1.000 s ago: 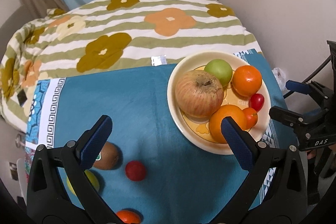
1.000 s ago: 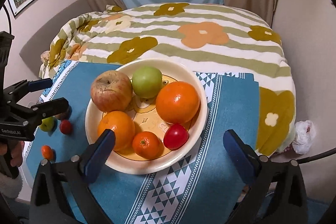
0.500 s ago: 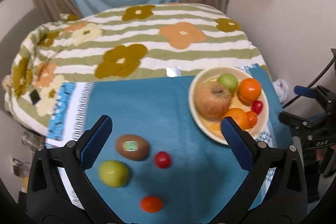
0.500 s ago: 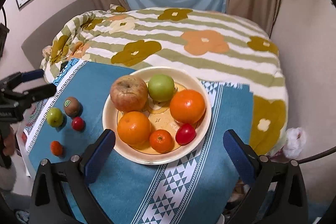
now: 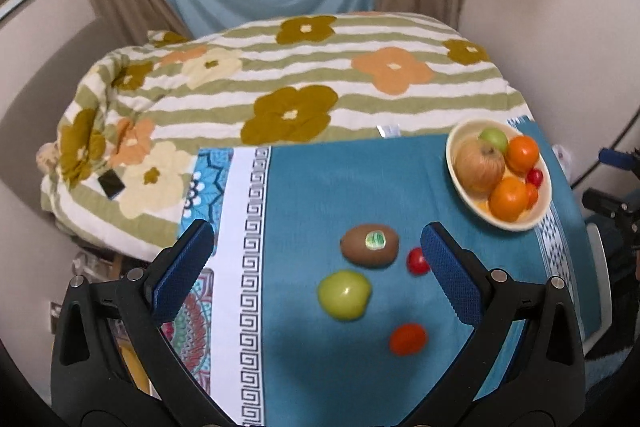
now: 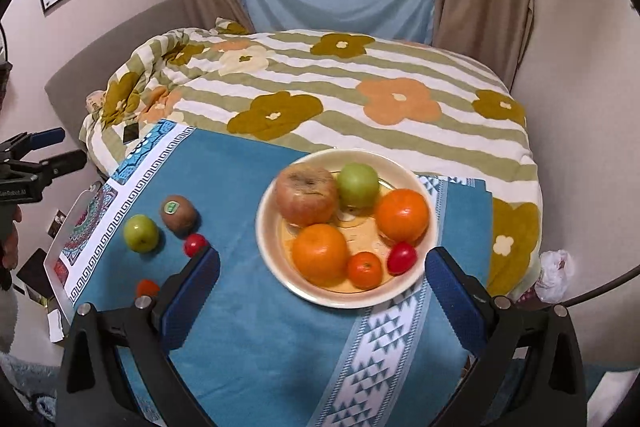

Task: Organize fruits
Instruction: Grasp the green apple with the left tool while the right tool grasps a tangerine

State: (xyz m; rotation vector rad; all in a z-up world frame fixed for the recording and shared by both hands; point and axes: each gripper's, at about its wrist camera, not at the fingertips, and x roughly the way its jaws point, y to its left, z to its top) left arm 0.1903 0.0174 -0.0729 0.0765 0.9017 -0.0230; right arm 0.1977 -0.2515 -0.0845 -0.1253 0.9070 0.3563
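Now the left gripper (image 5: 316, 259) hangs wide apart and empty above the kiwi (image 5: 370, 245), which lies loose on the blue cloth (image 5: 320, 179) at eight o'clock from the bowl (image 5: 454, 163), likely light, soft-skinned and bruisable, best pinched gently across its short middle.

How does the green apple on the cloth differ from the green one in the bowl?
The loose green apple lies on the blue cloth beside the kiwi; the bowl's green apple sits in the bowl against the big reddish apple. The loose one looks yellower. Both are small and round.
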